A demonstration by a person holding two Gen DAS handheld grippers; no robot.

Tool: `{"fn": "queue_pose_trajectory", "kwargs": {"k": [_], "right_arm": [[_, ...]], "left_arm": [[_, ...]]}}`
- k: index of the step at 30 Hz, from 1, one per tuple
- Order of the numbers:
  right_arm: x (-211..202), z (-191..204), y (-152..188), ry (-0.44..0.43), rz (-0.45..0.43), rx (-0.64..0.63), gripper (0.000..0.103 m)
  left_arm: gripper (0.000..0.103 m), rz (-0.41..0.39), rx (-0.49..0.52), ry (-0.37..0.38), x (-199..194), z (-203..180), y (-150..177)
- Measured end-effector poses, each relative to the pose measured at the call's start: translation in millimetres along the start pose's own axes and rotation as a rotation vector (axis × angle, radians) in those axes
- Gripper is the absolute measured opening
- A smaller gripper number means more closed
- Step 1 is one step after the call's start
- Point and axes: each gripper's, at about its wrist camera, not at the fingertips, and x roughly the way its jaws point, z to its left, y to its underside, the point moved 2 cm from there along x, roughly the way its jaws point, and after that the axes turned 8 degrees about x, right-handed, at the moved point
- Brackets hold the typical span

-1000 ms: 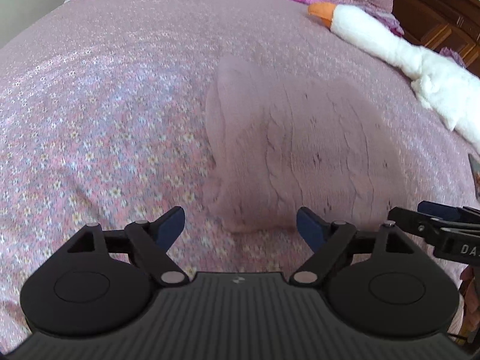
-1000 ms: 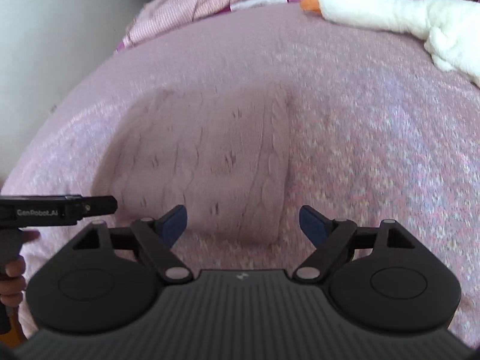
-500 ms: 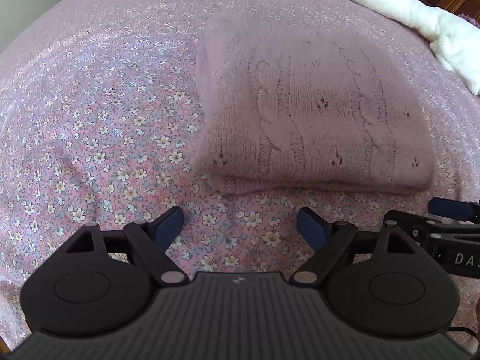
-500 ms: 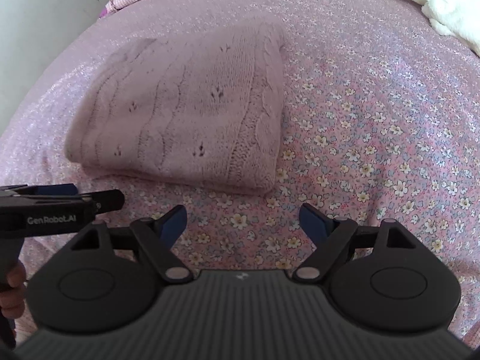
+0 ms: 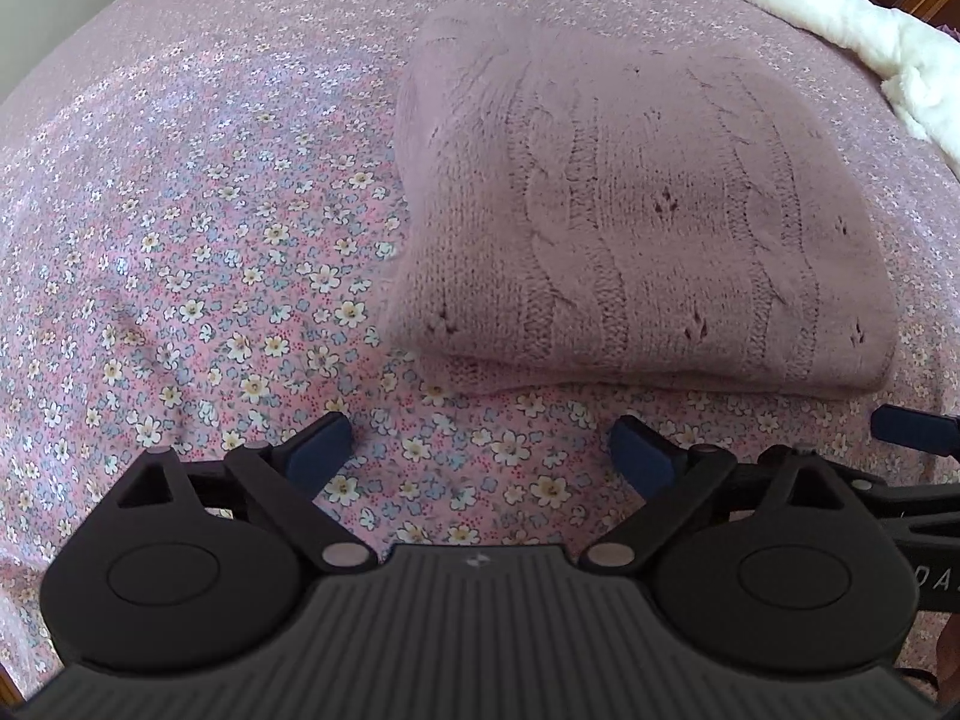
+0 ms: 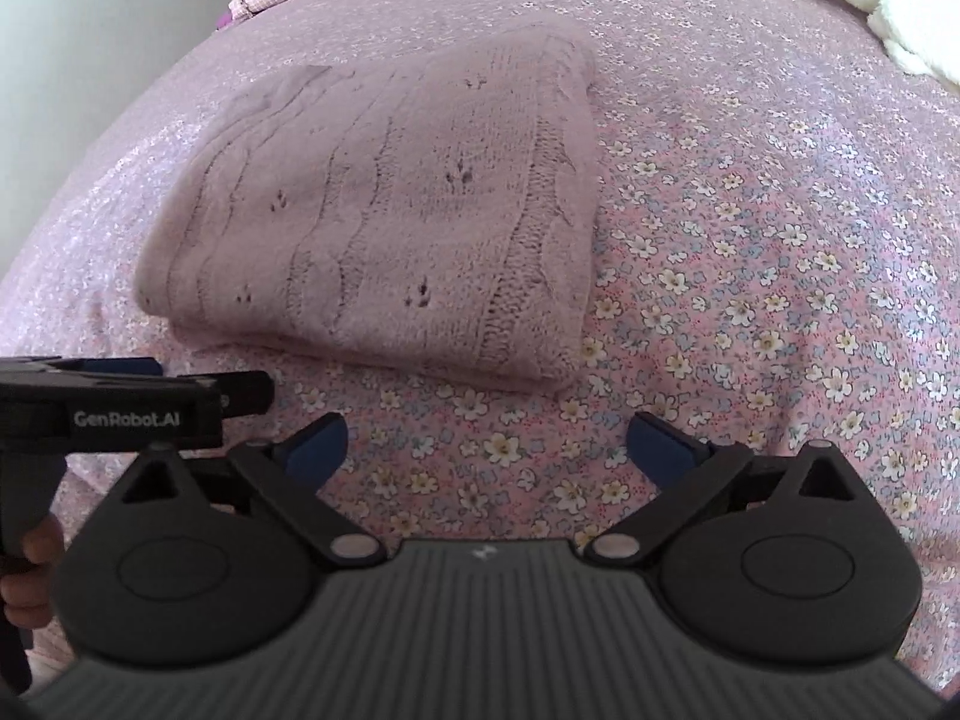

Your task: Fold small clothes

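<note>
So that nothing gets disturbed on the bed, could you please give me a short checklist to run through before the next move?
1. Left gripper open and empty: ok.
2. Right gripper open and empty: ok.
3. Dusty-pink cable-knit sweater folded into a compact rectangle on the floral pink bedspread: ok.
4. Both grippers clear of the sweater's near edge: ok.
5. White plush goose toy apart from the sweater: ok.
6. Sleeves tucked evenly inside the fold: cannot tell.
</note>
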Motion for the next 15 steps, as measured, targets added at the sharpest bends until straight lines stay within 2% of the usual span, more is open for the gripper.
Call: {"fn": "queue_pose_trajectory", "kwargs": {"k": [15], "right_arm": [[1.0,0.4,0.3,0.0,-0.008,-0.004,0.103]], "left_arm": [[0.1,-0.006,-0.006,-0.012,5.8,0.2,-2.8]]}}
